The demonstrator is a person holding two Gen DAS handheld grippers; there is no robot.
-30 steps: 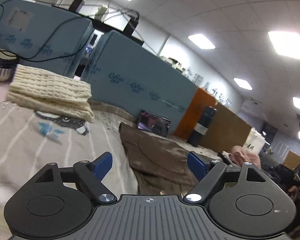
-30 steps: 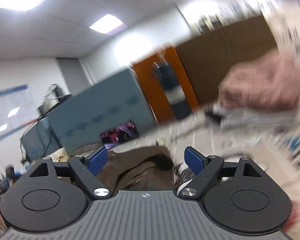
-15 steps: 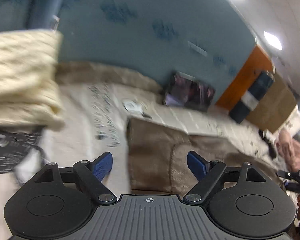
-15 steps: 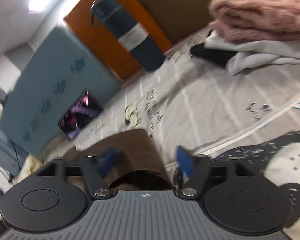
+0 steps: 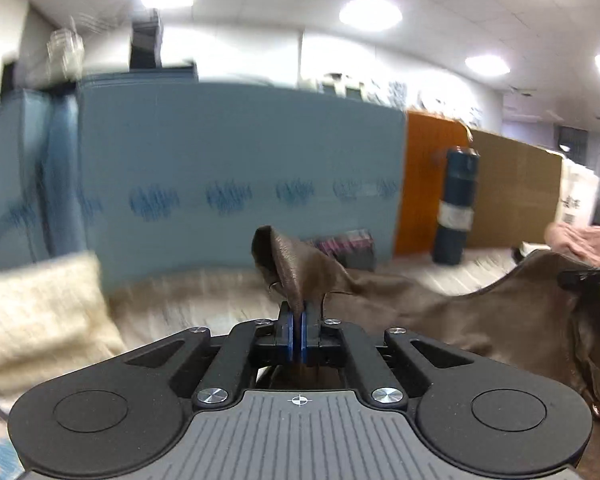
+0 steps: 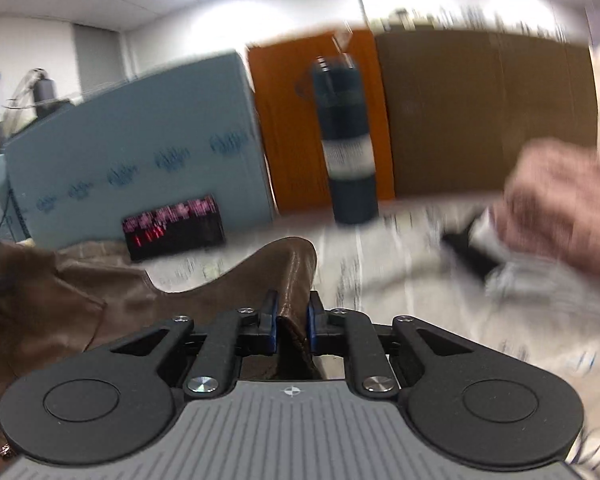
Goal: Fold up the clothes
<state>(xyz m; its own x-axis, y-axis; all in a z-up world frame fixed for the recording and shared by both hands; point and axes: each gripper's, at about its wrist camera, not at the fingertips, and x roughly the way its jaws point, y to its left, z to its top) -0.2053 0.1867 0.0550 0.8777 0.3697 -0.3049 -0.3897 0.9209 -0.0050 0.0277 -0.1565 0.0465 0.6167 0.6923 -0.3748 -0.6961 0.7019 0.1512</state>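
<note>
Your left gripper (image 5: 299, 330) and right gripper (image 6: 291, 330) | jaws just clamped brown leathery garment (image 5: 480, 320) | risk: thin pinch slips if you tug.

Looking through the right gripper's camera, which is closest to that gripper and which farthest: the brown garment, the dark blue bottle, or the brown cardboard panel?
1. Brown garment: pinched in the right gripper.
2. Dark blue bottle: standing ahead, slightly right.
3. Brown cardboard panel: behind the bottle, to the right.
</note>
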